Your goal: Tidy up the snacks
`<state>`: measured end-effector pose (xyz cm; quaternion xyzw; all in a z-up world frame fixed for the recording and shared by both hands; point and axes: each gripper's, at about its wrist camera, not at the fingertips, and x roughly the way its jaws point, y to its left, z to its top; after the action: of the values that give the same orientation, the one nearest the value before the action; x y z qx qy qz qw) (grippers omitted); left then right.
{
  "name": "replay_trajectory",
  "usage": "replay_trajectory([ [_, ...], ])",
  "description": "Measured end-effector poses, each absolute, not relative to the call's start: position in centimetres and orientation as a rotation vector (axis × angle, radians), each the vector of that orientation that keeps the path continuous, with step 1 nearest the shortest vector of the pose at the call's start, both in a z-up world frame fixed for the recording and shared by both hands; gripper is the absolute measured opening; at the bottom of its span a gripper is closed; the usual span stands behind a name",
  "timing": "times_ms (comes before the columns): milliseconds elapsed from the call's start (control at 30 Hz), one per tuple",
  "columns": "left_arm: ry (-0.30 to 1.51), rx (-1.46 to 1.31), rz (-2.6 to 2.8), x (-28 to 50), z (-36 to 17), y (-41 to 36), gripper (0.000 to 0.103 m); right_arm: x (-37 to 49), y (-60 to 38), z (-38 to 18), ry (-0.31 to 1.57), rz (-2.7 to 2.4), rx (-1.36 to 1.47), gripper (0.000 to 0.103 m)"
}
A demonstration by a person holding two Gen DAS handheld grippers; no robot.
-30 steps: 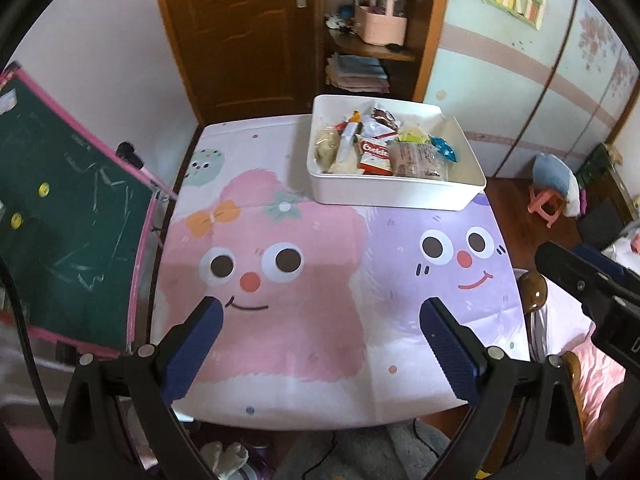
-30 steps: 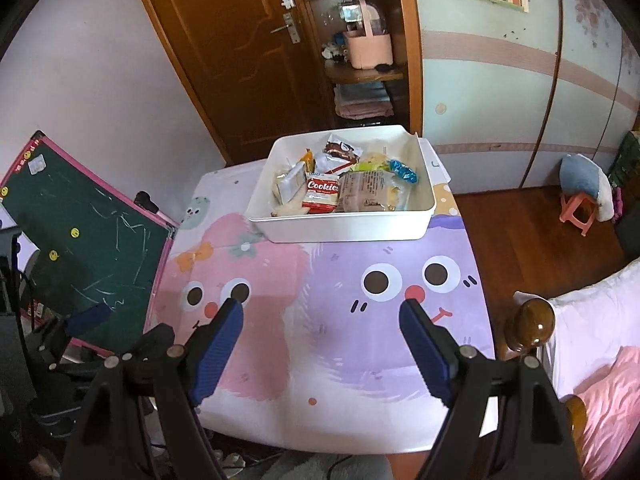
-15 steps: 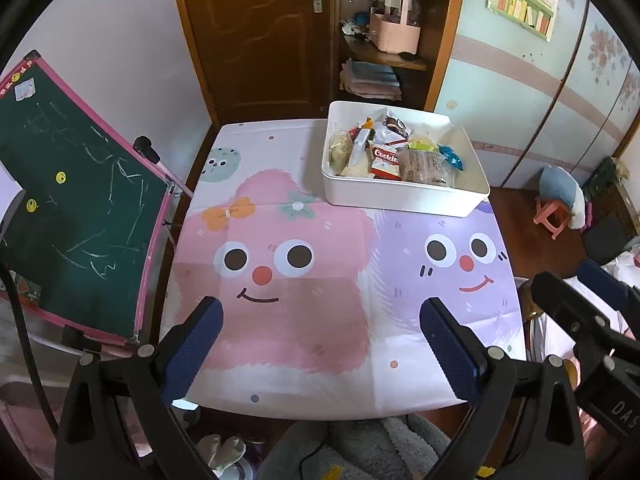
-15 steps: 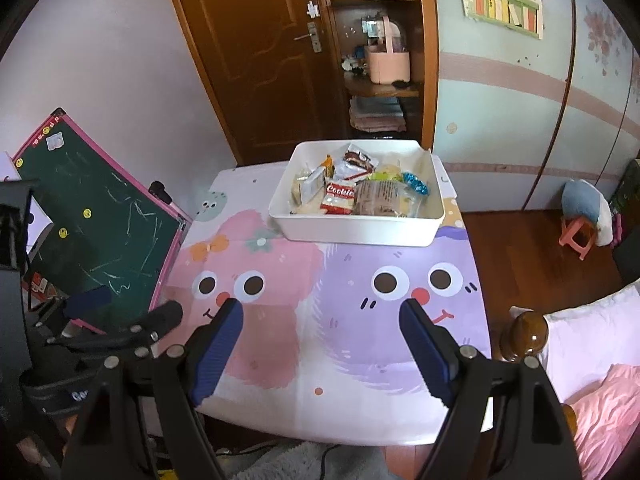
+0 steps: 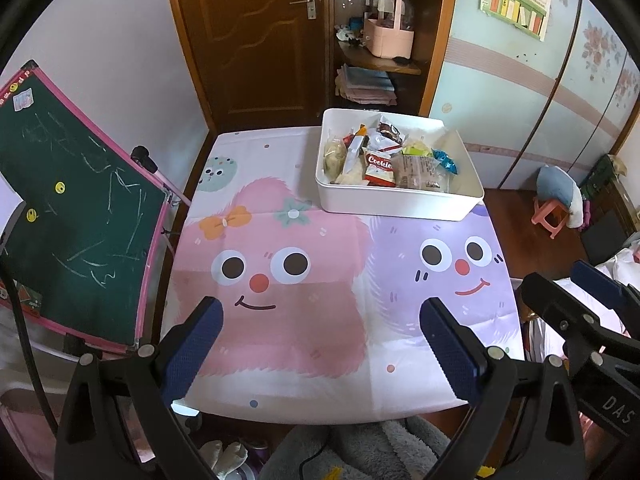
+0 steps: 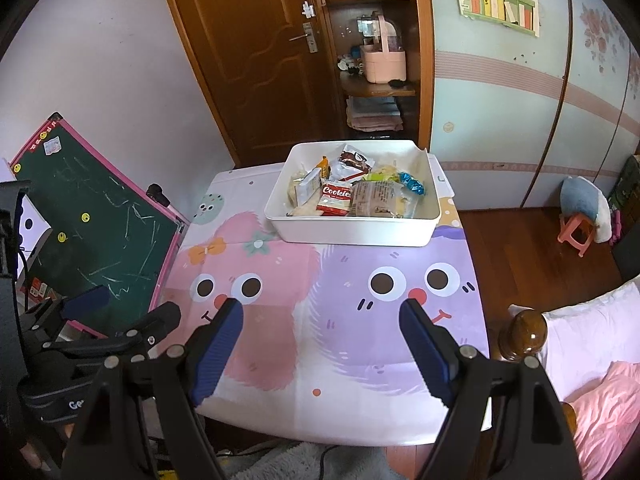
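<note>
At the far end of the table with the pink and purple cartoon-face cloth (image 5: 304,320), a white plastic box (image 5: 394,205) is sitting full of snack packets, with a red cookie pack (image 5: 378,168) near the front. You are holding your left gripper (image 5: 320,344) above the near edge, its blue fingers standing wide apart with nothing between them. Your right gripper (image 6: 322,346) is hanging beside it, also wide and holding nothing. A green chalkboard with a pink frame (image 5: 76,216) is leaning at the left.

Both claws pointed steeply downward, side by side: the left claw (image 5: 320,344) gaped wide and empty, the right claw (image 6: 320,348) at its 3 o'clock likewise.
</note>
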<state>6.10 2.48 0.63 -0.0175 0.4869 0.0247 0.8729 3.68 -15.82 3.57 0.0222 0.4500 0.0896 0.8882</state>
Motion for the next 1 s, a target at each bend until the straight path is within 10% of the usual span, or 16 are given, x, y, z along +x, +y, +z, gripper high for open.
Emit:
replay_trajectory([
  [1000, 1.025, -0.036, 0.046, 5.55, 0.31, 2.17, 0.098, 3.49, -16.01, 3.15, 0.944, 0.185, 0.053, 0.081],
])
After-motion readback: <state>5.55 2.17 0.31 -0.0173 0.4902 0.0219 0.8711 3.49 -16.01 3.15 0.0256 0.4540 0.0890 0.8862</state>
